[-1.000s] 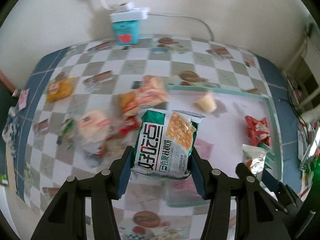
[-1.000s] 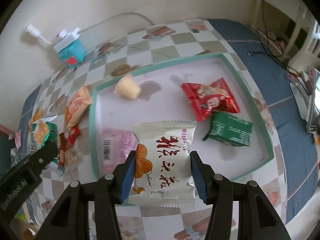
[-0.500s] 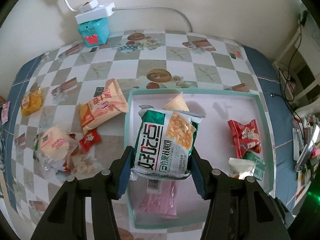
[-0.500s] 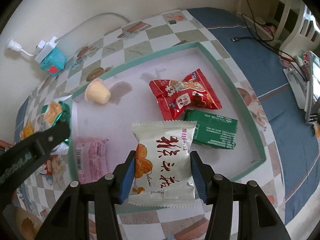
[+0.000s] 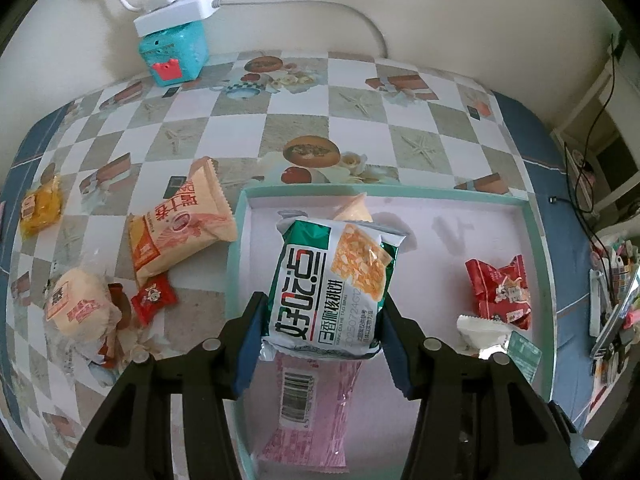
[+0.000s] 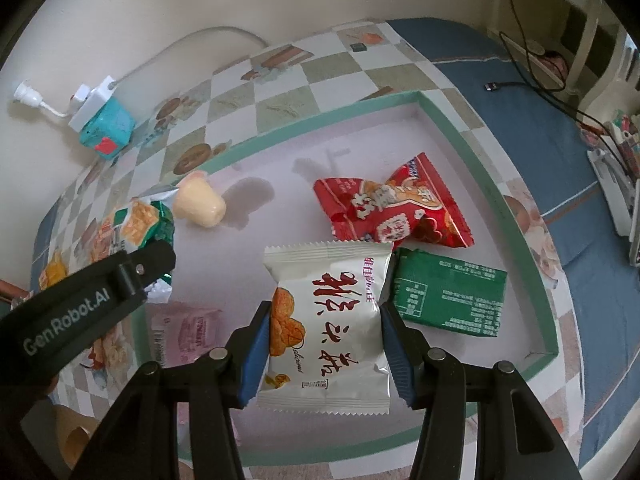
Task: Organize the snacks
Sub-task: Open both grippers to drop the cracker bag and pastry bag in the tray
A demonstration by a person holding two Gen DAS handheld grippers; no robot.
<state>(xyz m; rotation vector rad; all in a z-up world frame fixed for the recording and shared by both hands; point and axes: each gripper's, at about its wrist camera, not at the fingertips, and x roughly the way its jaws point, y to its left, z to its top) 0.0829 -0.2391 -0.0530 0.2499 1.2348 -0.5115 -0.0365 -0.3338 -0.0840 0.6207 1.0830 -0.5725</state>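
My left gripper [image 5: 320, 344] is shut on a green-and-white snack packet [image 5: 334, 288] and holds it above the left part of the teal-rimmed tray [image 5: 540, 248]. My right gripper [image 6: 325, 354] is shut on a white snack packet with red characters [image 6: 328, 324], above the tray's [image 6: 472, 152] front half. In the tray lie a pink packet [image 5: 316, 404], a red packet [image 6: 388, 210], a green packet [image 6: 448, 292] and a jelly cup [image 6: 200, 202]. The left gripper's arm [image 6: 80, 304] and its packet [image 6: 132, 228] show in the right wrist view.
Left of the tray on the checked tablecloth lie an orange packet [image 5: 180, 220], a small red candy [image 5: 154, 298], a wrapped bun [image 5: 78, 304] and a yellow packet [image 5: 40, 208]. A teal box with a white power strip [image 5: 174, 46] stands by the wall.
Both grippers have moved in over the tray with their packets, the left one from the left side of the table. The right packet now hangs nearer the red and green packets.
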